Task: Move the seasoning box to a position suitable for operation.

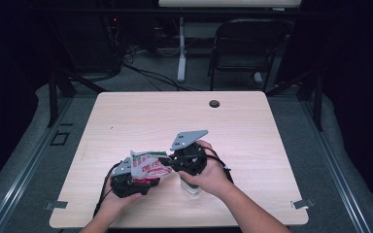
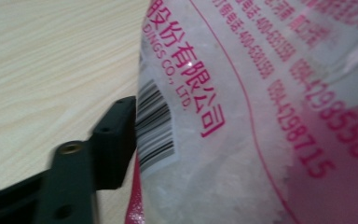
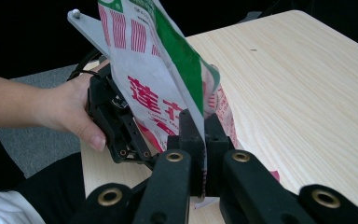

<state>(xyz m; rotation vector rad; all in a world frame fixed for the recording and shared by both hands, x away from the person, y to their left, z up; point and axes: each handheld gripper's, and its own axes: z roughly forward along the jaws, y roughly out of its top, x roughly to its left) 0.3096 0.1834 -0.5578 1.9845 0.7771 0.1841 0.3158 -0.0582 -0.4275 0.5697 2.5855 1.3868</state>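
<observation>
A white plastic bag point(image 1: 145, 166) with red and green print hangs between both grippers above the front of the wooden table point(image 1: 252, 126). My right gripper point(image 3: 204, 136) is shut on the bag's point(image 3: 144, 70) thin edge, both pads pressed flat against it. From the left, my left gripper point(image 1: 148, 180) holds the bag's lower part. In the left gripper view the bag point(image 2: 242, 116), with its barcode and red lettering, lies against one black finger point(image 2: 114, 140) and hides the other. The right gripper view shows the left gripper point(image 3: 140, 144) in a hand behind the bag.
A clear container point(image 1: 190, 188) stands on the table just under the right hand, partly hidden. A cable hole point(image 1: 214, 103) sits near the table's far edge. Beyond the table are a folding chair point(image 1: 245, 43) and cables on the floor.
</observation>
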